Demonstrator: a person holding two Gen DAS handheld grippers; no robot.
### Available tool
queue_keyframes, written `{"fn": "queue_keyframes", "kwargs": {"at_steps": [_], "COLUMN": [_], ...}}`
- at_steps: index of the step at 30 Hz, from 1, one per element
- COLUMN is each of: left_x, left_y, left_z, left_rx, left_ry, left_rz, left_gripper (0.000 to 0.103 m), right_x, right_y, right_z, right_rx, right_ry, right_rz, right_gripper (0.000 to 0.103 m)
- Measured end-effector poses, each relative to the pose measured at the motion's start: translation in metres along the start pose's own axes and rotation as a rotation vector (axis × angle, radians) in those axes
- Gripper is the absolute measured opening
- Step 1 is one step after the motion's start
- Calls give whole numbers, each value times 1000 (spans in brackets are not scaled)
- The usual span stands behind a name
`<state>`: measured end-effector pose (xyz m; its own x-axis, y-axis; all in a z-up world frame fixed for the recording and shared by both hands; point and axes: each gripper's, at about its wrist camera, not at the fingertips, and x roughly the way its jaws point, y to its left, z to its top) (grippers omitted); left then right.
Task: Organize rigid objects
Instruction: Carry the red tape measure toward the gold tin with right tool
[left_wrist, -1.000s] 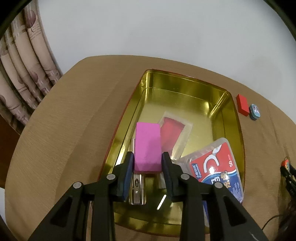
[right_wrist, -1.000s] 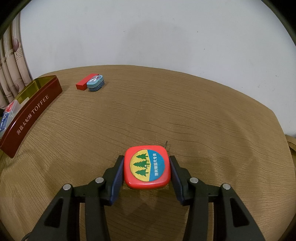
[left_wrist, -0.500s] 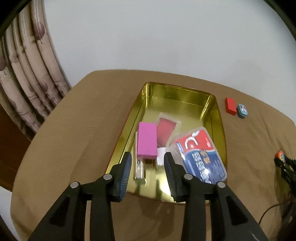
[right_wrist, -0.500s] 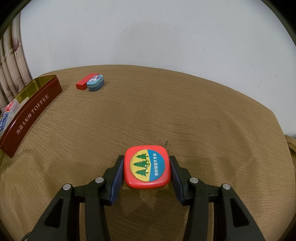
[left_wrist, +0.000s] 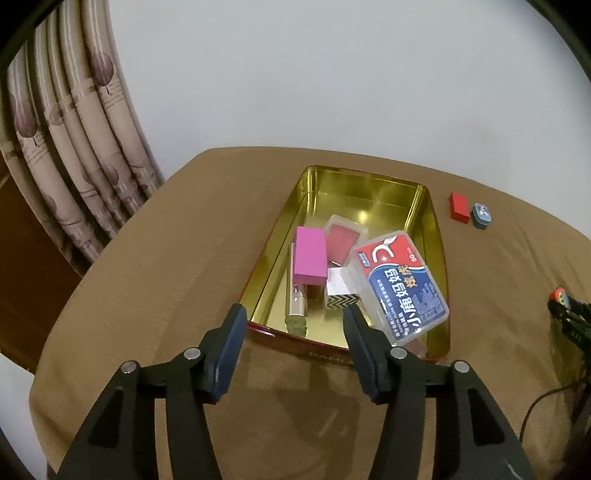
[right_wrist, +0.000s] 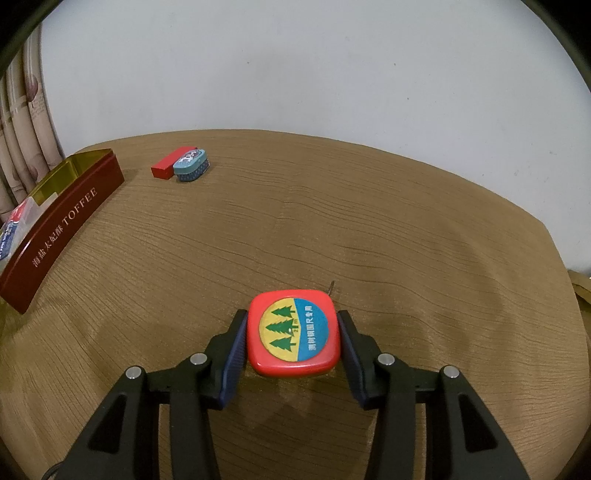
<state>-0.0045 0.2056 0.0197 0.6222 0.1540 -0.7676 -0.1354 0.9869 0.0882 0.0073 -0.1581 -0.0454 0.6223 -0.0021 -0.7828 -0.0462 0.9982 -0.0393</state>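
L gripper (left_wrist: 293, 345) jaws just opened, nothing between, now back from the tin (left_wrist: 436, 236); pink block (left_wrist: 310, 256) dropped inside = placed. R gripper (right_wrist: 291, 341) clamps tape measure (right_wrist: 293, 338) on table, next in. Far: red block (right_wrist: 168, 166), blue tin (right_wrist: 191, 170) left out.

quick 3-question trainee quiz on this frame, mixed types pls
1. True or false: the pink block lies inside the gold tin.
2. What is between the right tool's fingers?
A. tape measure
B. blue mini tin
C. nothing
3. How many small items lie on the tablecloth beyond the tin?

Key
1. True.
2. A, the red tape measure.
3. Two: the red block and the blue mini tin.
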Motion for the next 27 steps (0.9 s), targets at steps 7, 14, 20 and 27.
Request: {"fn": "queue_keyframes", "kwargs": {"at_steps": [7, 14, 20, 27], "left_x": [4, 3, 3, 2], "left_y": [19, 39, 46, 50], "left_z": [1, 4, 5, 6], "left_rx": [-55, -134, -161, -140], "left_ry": [13, 12, 11, -5], "left_rz": [-30, -13, -4, 34], "left_gripper": [73, 76, 77, 78], "right_x": [-3, -15, -34, -55], "right_y": [4, 24, 61, 109], "right_z": [3, 9, 20, 29], "right_rx": [17, 16, -35, -109], "right_ry": [15, 8, -16, -38], "right_rz": [-16, 27, 91, 167], "right_gripper": [47, 47, 47, 47]}}
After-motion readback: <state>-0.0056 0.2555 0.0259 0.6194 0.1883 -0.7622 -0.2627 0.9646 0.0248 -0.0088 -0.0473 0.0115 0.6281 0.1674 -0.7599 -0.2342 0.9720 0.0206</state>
